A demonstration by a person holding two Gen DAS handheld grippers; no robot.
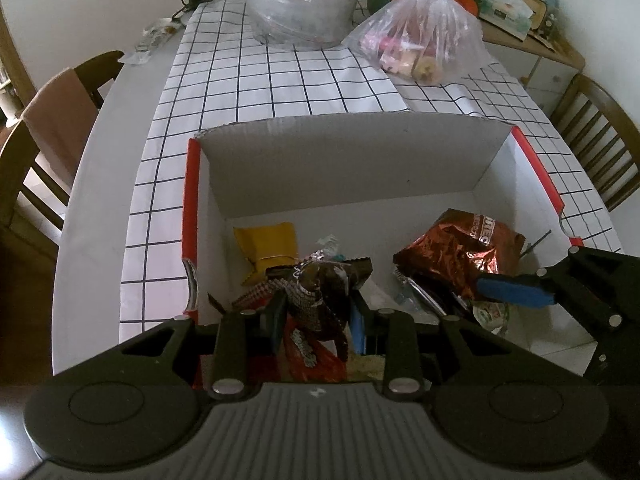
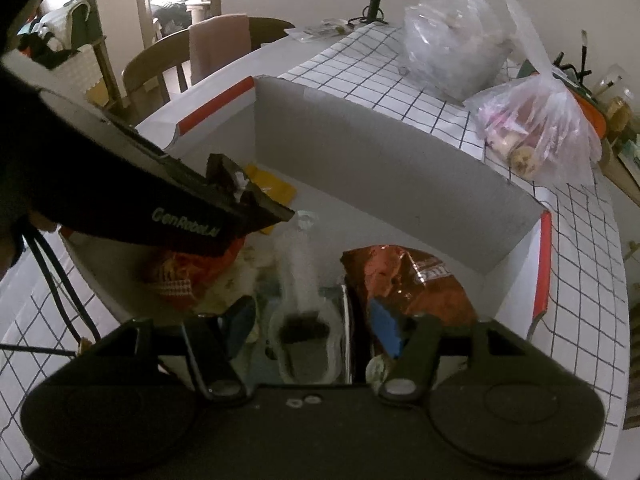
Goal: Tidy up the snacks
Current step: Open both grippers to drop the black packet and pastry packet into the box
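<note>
The left hand-held gripper (image 1: 318,316) is closed on a dark crinkly snack packet (image 1: 320,288), held over the near left part of the open cardboard box (image 1: 344,160), which sits on the checked bench (image 1: 280,80). The right hand-held gripper (image 2: 314,320) hangs spread wide with nothing between its blue pads, above a clear-wrapped dark snack (image 2: 302,328), with the copper foil bag (image 2: 408,280) at its 2 o'clock. These packets look light, soft and slippery, likely crushable, so pinching a sealed edge or crimped end seems safest.
</note>
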